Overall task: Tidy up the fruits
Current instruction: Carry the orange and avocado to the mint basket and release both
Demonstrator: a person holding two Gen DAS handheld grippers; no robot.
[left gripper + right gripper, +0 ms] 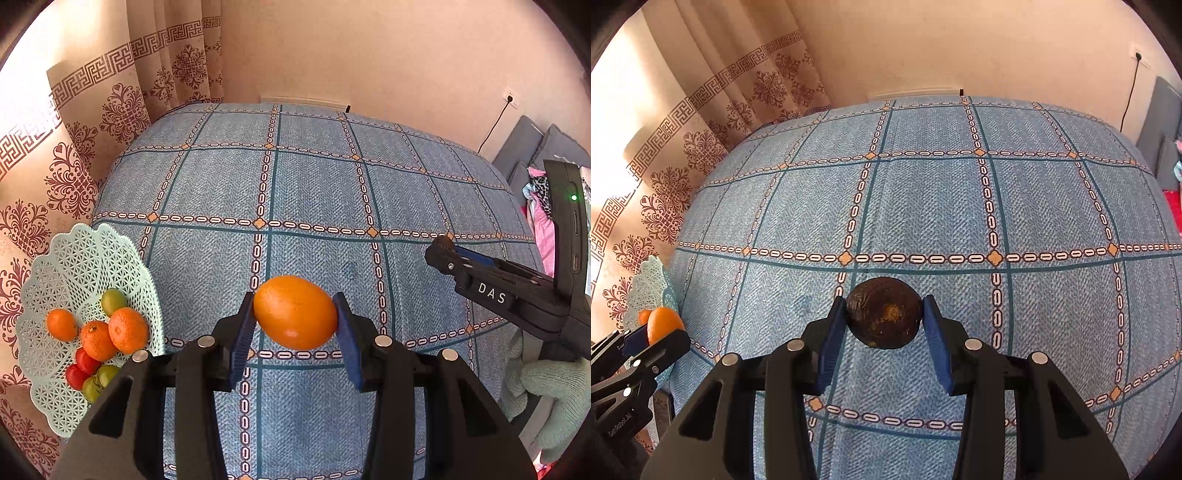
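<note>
The left gripper (pixel 295 314) clamps an orange (pixel 295 312), long axis across its fingers; the basket (pixel 74 266) lies just to its left, so it is nearer. The right gripper (pixel 884 314) grips a dark fruit (pixel 882 312).

Left hand-held gripper (pixel 295 314) and right hand-held gripper (pixel 884 314) each clamp fruit.

your left wrist camera sits just behind left gripper (pixel 295 325), looks forward and down across blue checked tablecloth (pixel 314 184) toward far wall, close to surface. your right wrist camera rides behind right gripper (pixel 884 321), same heading, same closeness. views overlap: both catch tablecloth, curtain (pixel 110 103), mint basket (pixel 74 266). left view catches right gripper at right edge; right view catches left gripper at lower left.
</note>
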